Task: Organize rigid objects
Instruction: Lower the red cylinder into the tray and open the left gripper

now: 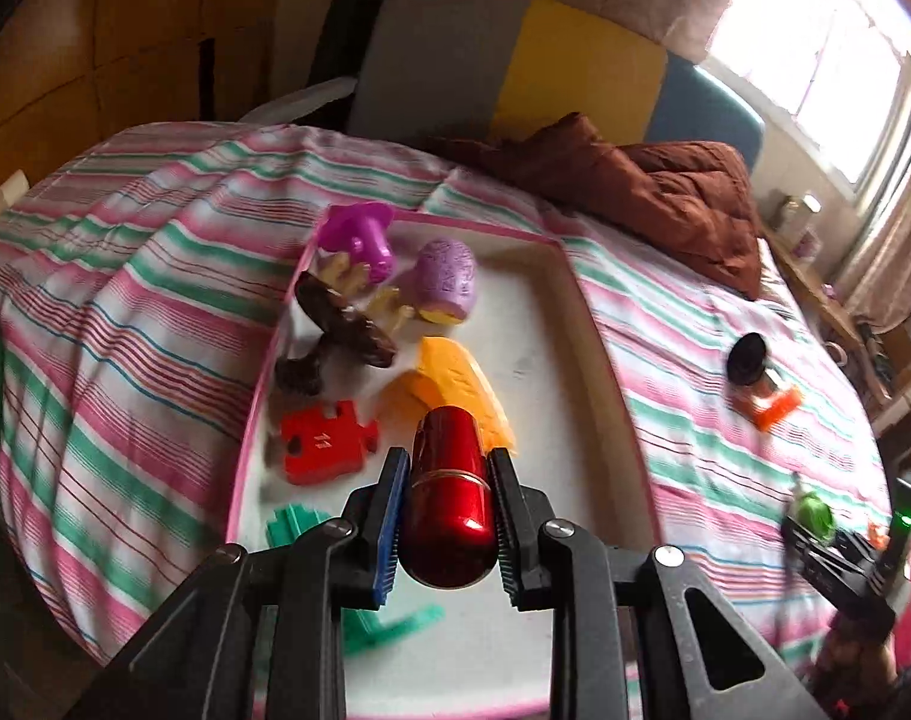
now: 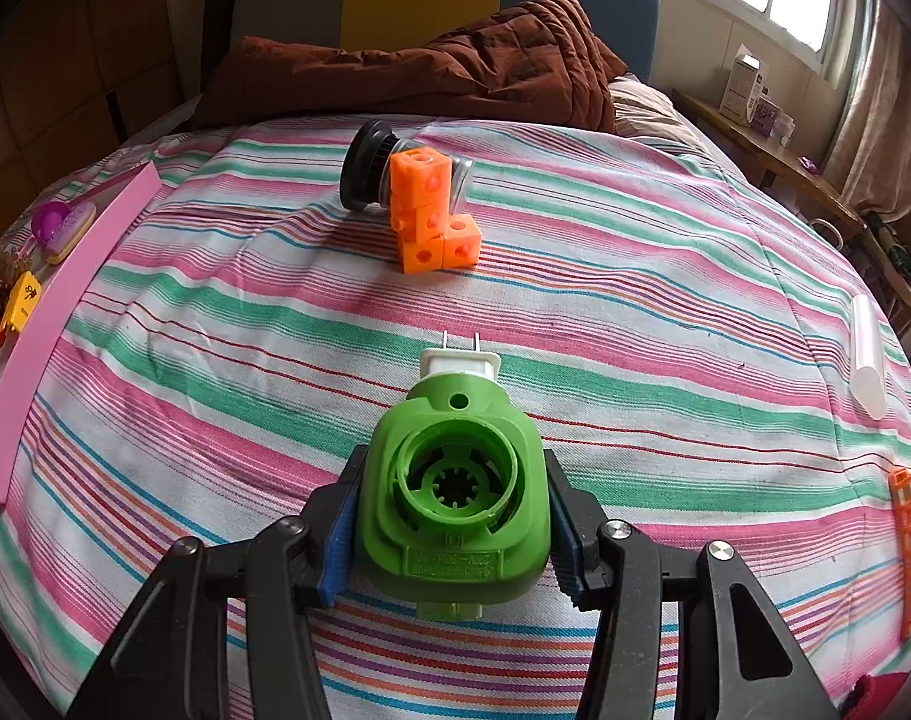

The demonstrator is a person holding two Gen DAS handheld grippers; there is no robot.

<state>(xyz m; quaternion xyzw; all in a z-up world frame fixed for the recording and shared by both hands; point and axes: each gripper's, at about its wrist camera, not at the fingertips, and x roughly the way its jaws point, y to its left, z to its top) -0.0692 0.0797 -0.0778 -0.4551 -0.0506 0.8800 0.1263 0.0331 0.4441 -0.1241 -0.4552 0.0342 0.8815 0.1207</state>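
In the left wrist view, the left gripper (image 1: 449, 516) clamped a glossy red metal capsule (image 1: 450, 495) above the pink-rimmed white tray (image 1: 560, 324), which held a red puzzle piece (image 1: 323, 441) and what looked like a yellow plastic wedge (image 1: 461, 387). In the right wrist view, the right gripper (image 2: 449, 531) gripped a green plastic plug adapter (image 2: 452, 495) over the striped bedsheet (image 2: 635, 312), with orange linked cubes (image 2: 428, 219) lying well beyond it.

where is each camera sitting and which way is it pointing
Left wrist: on the left gripper, angled down over the pink-rimmed tray; its fingers clamp a red capsule; the right gripper shows at far right.
Right wrist: on the right gripper, angled down across the striped bedspread; its fingers clamp a green plug-in device.
Shared: bedspread, tray edge, orange cube block with black-lidded jar, brown quilt.
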